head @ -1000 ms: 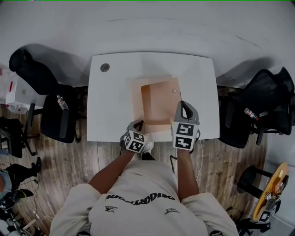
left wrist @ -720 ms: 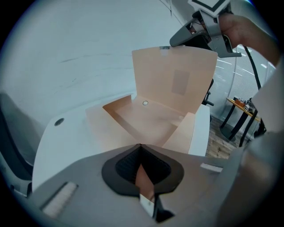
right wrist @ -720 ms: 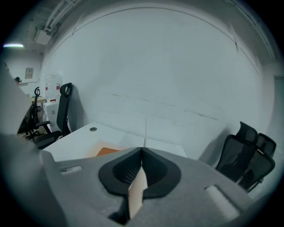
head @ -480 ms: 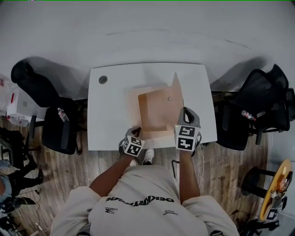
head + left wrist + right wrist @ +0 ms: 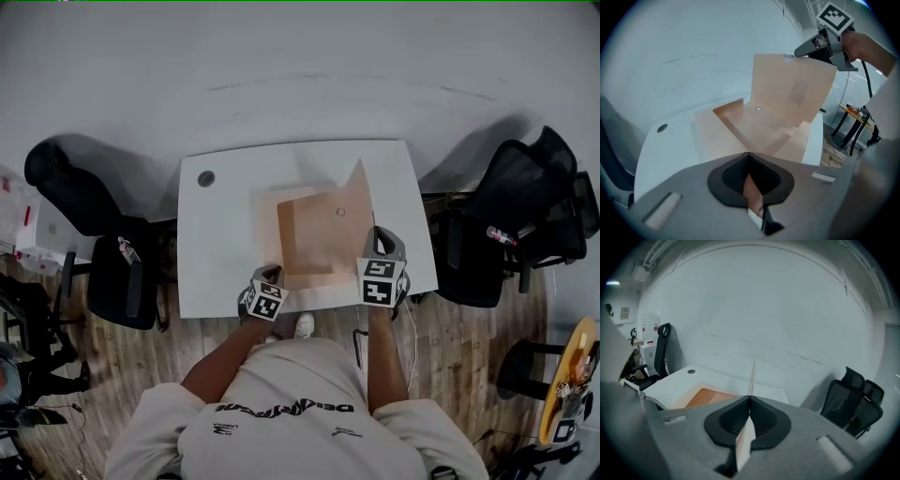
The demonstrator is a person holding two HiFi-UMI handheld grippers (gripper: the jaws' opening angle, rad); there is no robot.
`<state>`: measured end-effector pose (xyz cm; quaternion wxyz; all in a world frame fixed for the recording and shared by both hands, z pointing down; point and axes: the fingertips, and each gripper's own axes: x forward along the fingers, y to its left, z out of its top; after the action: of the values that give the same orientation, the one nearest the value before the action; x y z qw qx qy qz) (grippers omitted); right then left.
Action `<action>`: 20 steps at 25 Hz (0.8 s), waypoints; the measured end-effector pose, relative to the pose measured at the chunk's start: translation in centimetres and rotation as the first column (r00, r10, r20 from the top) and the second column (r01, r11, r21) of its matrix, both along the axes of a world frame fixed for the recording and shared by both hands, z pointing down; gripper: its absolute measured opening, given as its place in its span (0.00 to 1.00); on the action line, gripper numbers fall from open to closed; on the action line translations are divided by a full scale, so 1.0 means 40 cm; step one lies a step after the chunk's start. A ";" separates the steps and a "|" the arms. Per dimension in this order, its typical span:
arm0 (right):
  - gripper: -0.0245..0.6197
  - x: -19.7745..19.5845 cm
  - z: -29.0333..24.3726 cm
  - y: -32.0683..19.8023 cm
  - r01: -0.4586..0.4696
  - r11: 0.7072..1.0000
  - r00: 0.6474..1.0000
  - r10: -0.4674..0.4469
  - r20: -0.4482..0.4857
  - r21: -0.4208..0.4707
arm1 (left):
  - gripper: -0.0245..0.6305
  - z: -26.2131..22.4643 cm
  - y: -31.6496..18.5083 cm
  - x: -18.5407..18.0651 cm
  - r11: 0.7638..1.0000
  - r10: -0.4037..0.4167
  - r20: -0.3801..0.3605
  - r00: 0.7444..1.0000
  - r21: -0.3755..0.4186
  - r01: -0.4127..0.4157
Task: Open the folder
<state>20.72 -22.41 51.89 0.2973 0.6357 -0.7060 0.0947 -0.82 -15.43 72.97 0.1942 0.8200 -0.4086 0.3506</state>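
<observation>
A tan folder (image 5: pixel 314 234) lies on the white table (image 5: pixel 220 244). Its front cover (image 5: pixel 359 190) stands lifted along the right side. My right gripper (image 5: pixel 378 236) is shut on that cover's edge, which shows edge-on between its jaws in the right gripper view (image 5: pixel 750 401). My left gripper (image 5: pixel 275 274) is shut on the folder's near edge and holds the lower sheet down (image 5: pixel 748 155). In the left gripper view the raised cover (image 5: pixel 794 89) stands upright, the right gripper (image 5: pixel 806 47) grips its top, and a small round snap (image 5: pixel 758 108) shows on the inner sheet.
A round cable hole (image 5: pixel 206 178) is at the table's far left corner. Black office chairs stand to the left (image 5: pixel 117 272) and right (image 5: pixel 525 216) of the table. A wall runs behind the table, and the floor around it is wood.
The cover lay flat a second ago; my right gripper has raised its right edge so it now stands up. My left gripper has stayed at the near edge.
</observation>
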 end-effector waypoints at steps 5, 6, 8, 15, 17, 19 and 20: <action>0.04 0.022 0.001 0.000 -0.009 1.000 1.000 0.009 -0.002 0.004 | 0.03 0.001 -0.001 0.004 1.000 0.001 -0.007 1.000 -0.008 -0.001; 0.04 0.024 0.000 -0.001 -0.010 1.000 1.000 0.010 -0.004 0.006 | 0.03 0.001 -0.001 0.003 1.000 0.000 -0.010 1.000 -0.010 0.000; 0.04 0.029 0.000 -0.003 -0.014 1.000 1.000 0.014 -0.005 0.009 | 0.03 -0.001 -0.001 0.001 1.000 -0.002 -0.014 1.000 -0.013 0.002; 0.04 0.046 0.007 -0.016 -0.019 1.000 1.000 0.019 -0.009 0.007 | 0.03 0.000 -0.005 0.002 1.000 0.001 -0.020 1.000 -0.008 -0.001; 0.04 0.052 0.008 -0.019 -0.021 1.000 1.000 0.021 -0.008 0.007 | 0.03 0.000 -0.004 0.002 1.000 0.003 -0.017 1.000 -0.011 -0.003; 0.04 0.057 0.009 -0.022 -0.016 1.000 1.000 0.016 -0.013 0.000 | 0.03 -0.006 -0.005 0.002 1.000 0.001 -0.017 1.000 -0.009 -0.002; 0.04 0.059 0.010 -0.023 -0.009 1.000 1.000 0.009 -0.018 -0.006 | 0.03 -0.008 -0.005 0.003 1.000 0.002 -0.018 1.000 -0.007 -0.002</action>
<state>23.06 -23.33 52.28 0.3051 0.6387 -0.7003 0.0925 -0.70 -15.64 72.66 0.2003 0.8228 -0.4050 0.3446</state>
